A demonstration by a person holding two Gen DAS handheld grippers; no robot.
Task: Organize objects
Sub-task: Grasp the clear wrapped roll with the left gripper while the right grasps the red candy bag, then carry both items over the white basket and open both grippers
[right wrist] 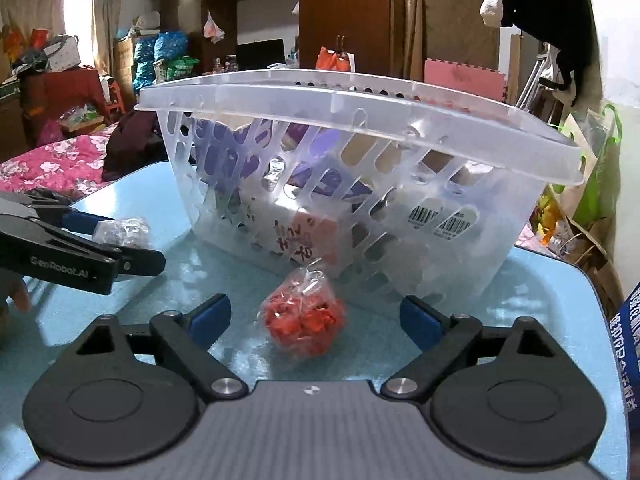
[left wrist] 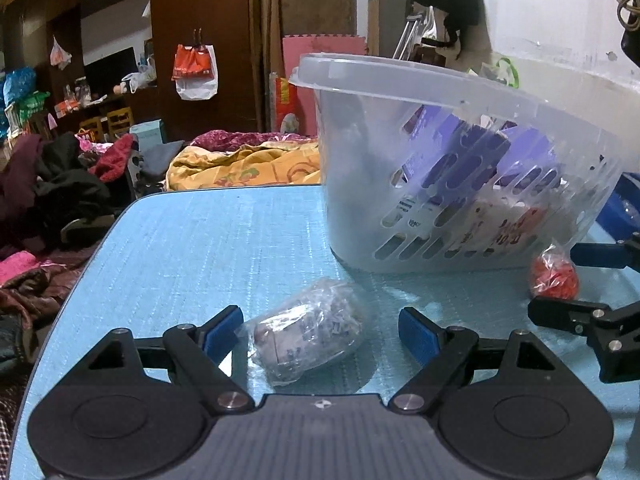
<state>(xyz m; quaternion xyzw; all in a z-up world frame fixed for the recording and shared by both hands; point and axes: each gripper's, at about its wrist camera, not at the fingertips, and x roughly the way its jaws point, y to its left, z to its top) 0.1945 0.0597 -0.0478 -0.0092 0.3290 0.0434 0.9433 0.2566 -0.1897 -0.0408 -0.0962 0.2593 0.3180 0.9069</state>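
Observation:
A clear slotted plastic basket (left wrist: 460,92) stands on the blue table (left wrist: 208,240) and holds purple and white boxes. It also shows in the right wrist view (right wrist: 360,96). A clear bag of greyish pieces (left wrist: 306,334) lies on the table between the pads of my open left gripper (left wrist: 320,332). A clear bag of red pieces (right wrist: 306,316) lies in front of the basket, between the pads of my open right gripper (right wrist: 316,320). The red bag (left wrist: 554,276) and the right gripper (left wrist: 556,280) also show at the right of the left wrist view. The left gripper (right wrist: 128,240) shows at the left of the right wrist view.
The table's rounded left edge (left wrist: 80,280) drops off toward piled clothes (left wrist: 60,184). A bed with yellow bedding (left wrist: 248,168) lies behind. Bags stand on the floor past the table's right edge (right wrist: 592,184). The basket wall stands just behind both bags.

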